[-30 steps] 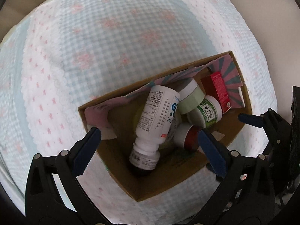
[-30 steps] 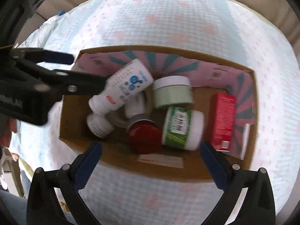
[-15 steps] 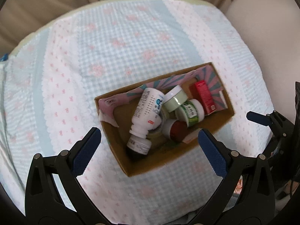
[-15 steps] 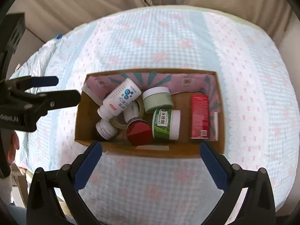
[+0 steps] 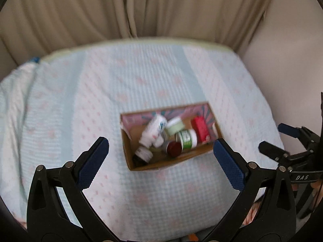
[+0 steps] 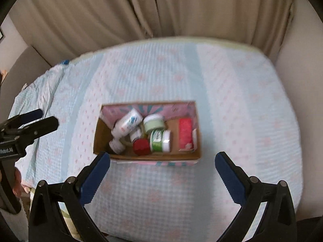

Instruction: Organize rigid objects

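1. The left tool [image 5: 159, 157] stands wide, nothing between its blue pads, low in the left wrist view.
2. The right tool [image 6: 162, 170] is also spread wide and holds nothing, low in the right wrist view.
3. A cardboard box [image 6: 153, 157] sits on the bed [image 6: 242, 121], mid-frame in both views, just above the pads.
4. Inside the box lie a white bottle [image 6: 129, 124], tilted at the left, a pale green jar [image 6: 154, 122], a green-labelled jar [image 6: 160, 140], a red lid [image 6: 141, 146] and a red carton [image 6: 185, 134] at the right end.
5. A beige curtain [image 5: 141, 10] fills the upper frame behind the bed.
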`<act>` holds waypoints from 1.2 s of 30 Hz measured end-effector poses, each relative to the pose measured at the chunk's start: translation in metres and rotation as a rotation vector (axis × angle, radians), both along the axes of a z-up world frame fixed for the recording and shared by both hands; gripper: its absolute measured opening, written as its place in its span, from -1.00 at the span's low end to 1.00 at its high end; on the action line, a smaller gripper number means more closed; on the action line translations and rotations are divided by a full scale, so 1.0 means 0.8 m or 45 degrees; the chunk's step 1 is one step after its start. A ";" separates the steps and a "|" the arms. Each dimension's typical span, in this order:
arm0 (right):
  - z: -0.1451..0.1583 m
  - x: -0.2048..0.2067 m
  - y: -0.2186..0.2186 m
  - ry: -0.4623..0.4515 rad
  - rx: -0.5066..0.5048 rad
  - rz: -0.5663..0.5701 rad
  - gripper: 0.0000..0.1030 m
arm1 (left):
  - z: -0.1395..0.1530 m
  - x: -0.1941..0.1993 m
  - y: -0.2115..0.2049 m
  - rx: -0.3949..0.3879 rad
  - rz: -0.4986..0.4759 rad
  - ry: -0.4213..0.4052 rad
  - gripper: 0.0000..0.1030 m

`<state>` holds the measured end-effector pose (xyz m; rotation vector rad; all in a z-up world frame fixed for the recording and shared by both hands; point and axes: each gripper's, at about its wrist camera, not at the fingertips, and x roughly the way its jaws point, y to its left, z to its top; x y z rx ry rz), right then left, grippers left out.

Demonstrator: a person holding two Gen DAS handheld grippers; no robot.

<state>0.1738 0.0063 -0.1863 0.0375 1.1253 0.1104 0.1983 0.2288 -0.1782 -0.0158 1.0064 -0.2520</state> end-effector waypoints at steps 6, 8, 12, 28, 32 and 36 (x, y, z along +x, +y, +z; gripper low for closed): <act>0.106 -0.039 -0.023 -0.194 -0.041 -0.010 1.00 | 0.106 -0.077 -0.024 -0.025 0.118 -0.269 0.99; 0.136 -0.056 -0.034 -0.248 -0.042 -0.017 1.00 | 0.128 -0.101 -0.036 -0.023 0.145 -0.332 0.99; 0.180 -0.088 -0.051 -0.366 -0.086 -0.041 1.00 | 0.159 -0.149 -0.058 -0.011 0.183 -0.436 0.99; 0.209 -0.144 -0.089 -0.535 -0.130 -0.105 1.00 | 0.178 -0.214 -0.109 -0.006 0.184 -0.584 0.99; 0.214 -0.144 -0.097 -0.547 -0.125 -0.116 1.00 | 0.180 -0.213 -0.116 0.008 0.170 -0.591 0.99; 0.215 -0.142 -0.101 -0.555 -0.114 -0.120 1.00 | 0.180 -0.213 -0.119 0.011 0.168 -0.591 0.99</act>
